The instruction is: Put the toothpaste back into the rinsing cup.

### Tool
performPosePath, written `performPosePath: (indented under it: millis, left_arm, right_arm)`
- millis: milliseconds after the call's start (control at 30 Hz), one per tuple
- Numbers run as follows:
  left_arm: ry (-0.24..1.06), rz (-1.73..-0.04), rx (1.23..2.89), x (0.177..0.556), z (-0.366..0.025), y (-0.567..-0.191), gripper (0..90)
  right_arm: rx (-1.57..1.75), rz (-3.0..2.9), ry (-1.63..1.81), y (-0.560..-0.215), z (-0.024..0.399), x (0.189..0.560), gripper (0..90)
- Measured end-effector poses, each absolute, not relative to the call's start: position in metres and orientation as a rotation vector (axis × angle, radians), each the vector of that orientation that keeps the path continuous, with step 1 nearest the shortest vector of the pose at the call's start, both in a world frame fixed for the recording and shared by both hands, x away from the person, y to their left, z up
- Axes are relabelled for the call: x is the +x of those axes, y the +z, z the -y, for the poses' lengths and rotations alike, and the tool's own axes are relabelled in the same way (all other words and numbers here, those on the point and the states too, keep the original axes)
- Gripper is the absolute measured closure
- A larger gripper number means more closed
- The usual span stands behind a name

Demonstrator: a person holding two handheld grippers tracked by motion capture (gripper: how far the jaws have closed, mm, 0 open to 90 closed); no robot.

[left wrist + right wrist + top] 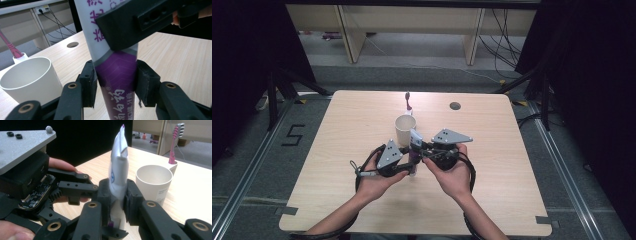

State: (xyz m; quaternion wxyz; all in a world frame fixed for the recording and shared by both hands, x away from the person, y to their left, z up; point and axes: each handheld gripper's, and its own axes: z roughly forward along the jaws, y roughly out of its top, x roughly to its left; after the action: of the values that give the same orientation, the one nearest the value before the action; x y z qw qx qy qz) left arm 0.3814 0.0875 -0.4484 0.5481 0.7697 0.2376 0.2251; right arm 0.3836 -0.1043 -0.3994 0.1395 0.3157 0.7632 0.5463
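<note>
Toothpaste tube (117, 72) upright above worktop (492, 150) beside white cup (404, 129), pinched flat by right claw (117, 195) for steadying, lower purple end clasped by left claw (115, 82), likely for handover.

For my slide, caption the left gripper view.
Left tool closing around the purple toothpaste tube, right tool clamping it higher, beside a white cup.

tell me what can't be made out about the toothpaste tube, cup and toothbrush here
- Toothpaste tube: its cap end is cut off by the bottom edge in the left gripper view; the right gripper covers part of its print.
- Cup: small label print too tiny to read, right gripper view.
- Toothbrush: too small in the high view to see bristles.
</note>
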Motion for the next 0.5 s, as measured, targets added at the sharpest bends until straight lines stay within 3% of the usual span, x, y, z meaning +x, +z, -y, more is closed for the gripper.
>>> performPosePath:
  millis: [233, 500]
  left_arm:
    - [0.52, -0.583, 1.832, 0.3824, -0.0878, -0.4487, 59.8]
    - [0.513, -0.588, 1.814, 0.3836, -0.0908, -0.4486, 71.6]
  right_arm:
    - [0.907, -2.222, 1.555, -0.3998, 0.1022, 0.383, 77.0]
    - [0.89, -2.217, 1.561, -0.3969, 0.1017, 0.3843, 69.3]
